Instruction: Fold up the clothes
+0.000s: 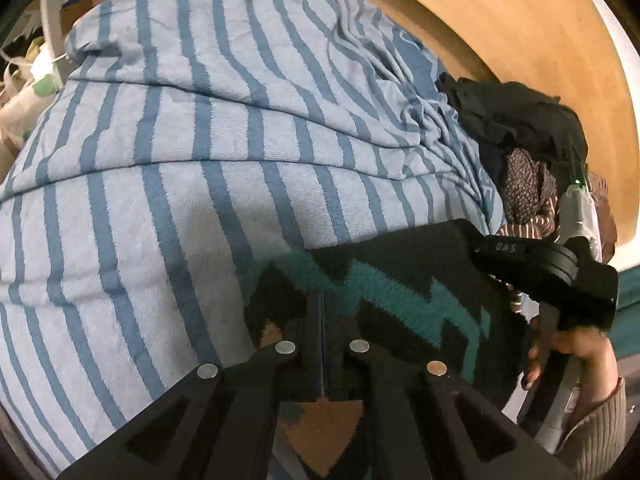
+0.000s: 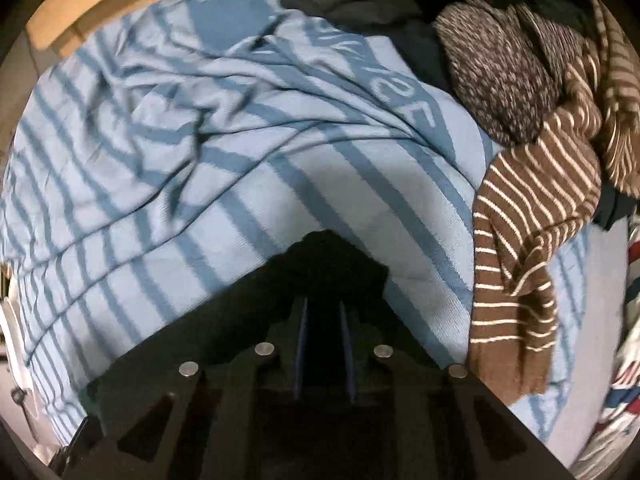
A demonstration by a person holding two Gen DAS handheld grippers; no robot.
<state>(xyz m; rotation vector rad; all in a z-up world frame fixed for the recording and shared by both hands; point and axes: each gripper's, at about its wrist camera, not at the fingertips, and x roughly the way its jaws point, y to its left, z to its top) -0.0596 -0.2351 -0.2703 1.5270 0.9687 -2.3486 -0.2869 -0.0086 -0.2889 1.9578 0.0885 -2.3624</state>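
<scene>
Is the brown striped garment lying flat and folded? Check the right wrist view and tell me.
No: the brown striped garment lies crumpled and twisted at the right edge of the blue striped towel, one end trailing down.

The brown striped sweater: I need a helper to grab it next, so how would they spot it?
Start at the blue striped towel covering the surface. At its right edge lies a heap of dark clothes; the brown striped sweater trails down from it, the only one with thin cream stripes.

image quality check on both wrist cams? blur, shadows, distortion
Left wrist: sharp, heavy fisheye bowing the striped blue sheet; warm, dim light. Right wrist: motion blur smears the sheet's upper-left folds; the right gripper casts a dark shadow ahead; brown striped sweater stays fairly crisp.
</scene>
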